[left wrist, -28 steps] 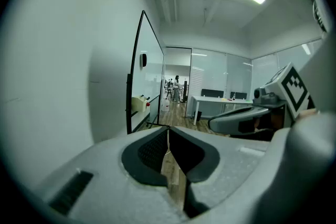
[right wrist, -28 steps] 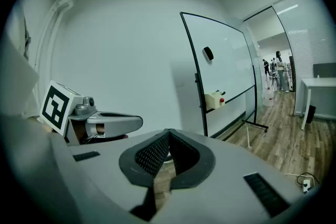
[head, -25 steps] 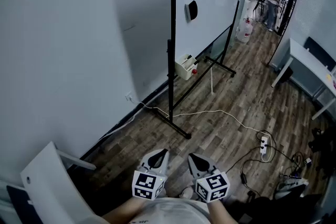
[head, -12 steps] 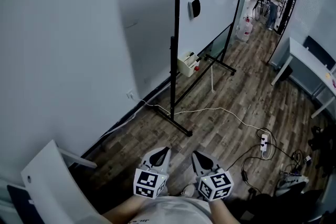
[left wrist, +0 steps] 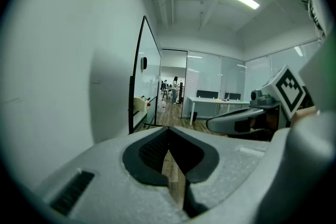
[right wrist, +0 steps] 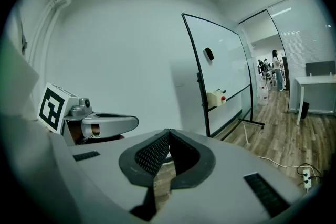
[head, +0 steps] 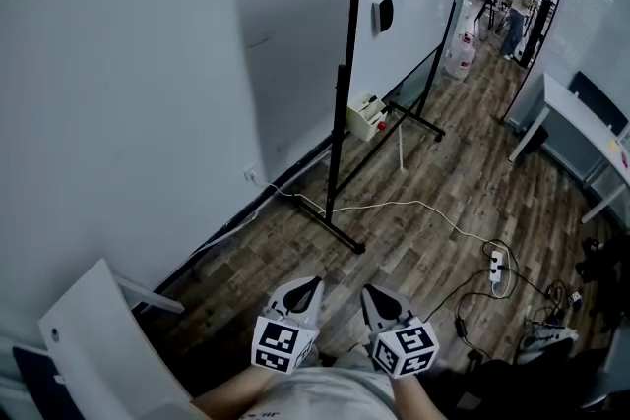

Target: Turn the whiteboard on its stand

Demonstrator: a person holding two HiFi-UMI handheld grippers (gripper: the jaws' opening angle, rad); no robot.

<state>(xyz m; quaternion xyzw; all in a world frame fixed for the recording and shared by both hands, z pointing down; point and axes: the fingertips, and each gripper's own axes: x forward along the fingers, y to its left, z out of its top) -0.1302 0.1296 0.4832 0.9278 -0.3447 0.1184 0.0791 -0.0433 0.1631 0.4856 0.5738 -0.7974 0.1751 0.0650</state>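
Note:
The whiteboard [head: 418, 5] stands on its black wheeled stand [head: 341, 152] beside the left wall, seen nearly edge-on. A black eraser [head: 384, 13] sticks to the board and a small box of markers [head: 368, 116] hangs on its rail. My left gripper [head: 313, 283] and right gripper [head: 368, 291] are side by side low in the head view, well short of the stand, both shut and empty. In the left gripper view the left gripper [left wrist: 169, 129] points past the whiteboard [left wrist: 150, 86]. In the right gripper view the right gripper [right wrist: 168, 132] has the whiteboard [right wrist: 226, 71] ahead to its right.
A white chair back [head: 98, 349] leans at the lower left. A white cable [head: 423, 208] runs over the wood floor to a power strip [head: 497, 269] among dark cords. A desk [head: 589, 121] stands at the right, with a water bottle [head: 459, 56] and people [head: 516, 10] far behind.
The whiteboard's post now sits further right in the head view. Both grippers have drifted slightly right together, still shut and side by side.

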